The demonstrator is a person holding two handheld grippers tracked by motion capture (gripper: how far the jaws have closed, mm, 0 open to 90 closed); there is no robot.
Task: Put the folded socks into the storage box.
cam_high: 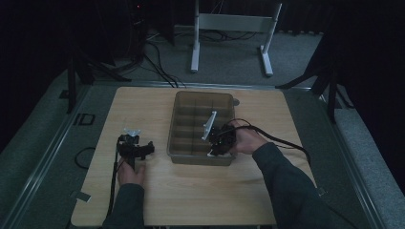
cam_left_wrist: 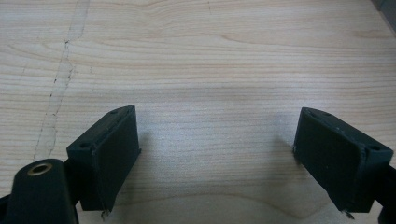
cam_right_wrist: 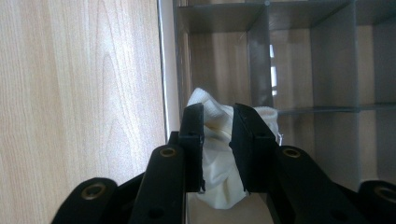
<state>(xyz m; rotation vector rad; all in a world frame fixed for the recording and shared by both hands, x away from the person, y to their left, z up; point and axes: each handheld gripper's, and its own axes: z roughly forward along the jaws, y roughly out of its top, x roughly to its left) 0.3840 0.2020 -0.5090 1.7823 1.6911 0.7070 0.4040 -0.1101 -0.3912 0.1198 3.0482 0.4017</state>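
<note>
Right gripper [cam_right_wrist: 218, 122] clamps a white cloth [cam_right_wrist: 219, 186] inside the divided bin [cam_high: 177, 126], at its near-right compartment. Left gripper [cam_left_wrist: 215, 140], jaws wide and empty, rests left of the bin.

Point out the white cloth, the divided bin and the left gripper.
white cloth [cam_right_wrist: 205, 112], right gripper view, bunched top above the jaws.
divided bin [cam_high: 200, 95], high view, bare far rim.
left gripper [cam_left_wrist: 217, 154], left gripper view, midway between its open fingertips.
</note>
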